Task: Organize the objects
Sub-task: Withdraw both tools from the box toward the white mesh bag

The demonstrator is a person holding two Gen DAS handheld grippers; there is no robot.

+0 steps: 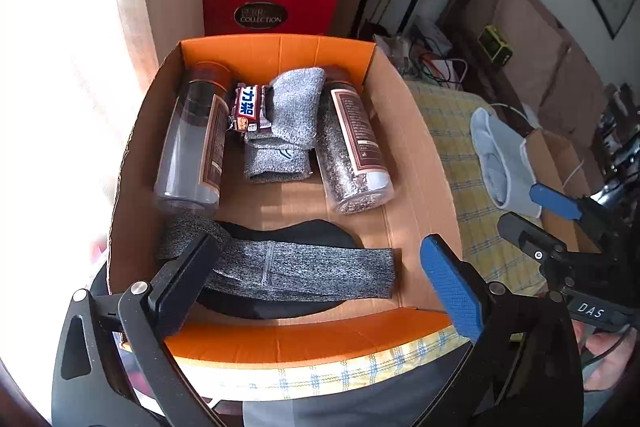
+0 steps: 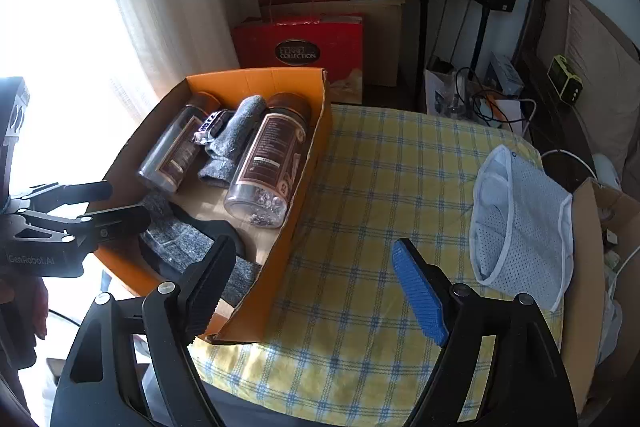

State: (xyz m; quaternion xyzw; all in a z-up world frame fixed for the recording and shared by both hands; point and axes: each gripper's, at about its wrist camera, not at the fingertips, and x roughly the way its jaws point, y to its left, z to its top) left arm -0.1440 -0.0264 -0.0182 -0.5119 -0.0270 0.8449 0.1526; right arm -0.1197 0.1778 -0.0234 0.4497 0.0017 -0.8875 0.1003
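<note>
Checked tablecloth [image 2: 380, 187] spreading wide, orange-lined cardboard box [image 1: 280, 55] sitting on it, two jars lying inside flanking a grey sock [image 1: 296, 107], grey band [image 1: 304, 271] lying near the front wall, left gripper [image 1: 316, 279] hanging wide open over it, gripping nothing, right gripper [image 2: 316, 287] gaping empty above the cloth.

The left gripper [image 1: 320, 279] points steeply down, jaws spread wide and empty. The right gripper [image 2: 312, 291] tilts down too, jaws apart, holding nothing.
</note>
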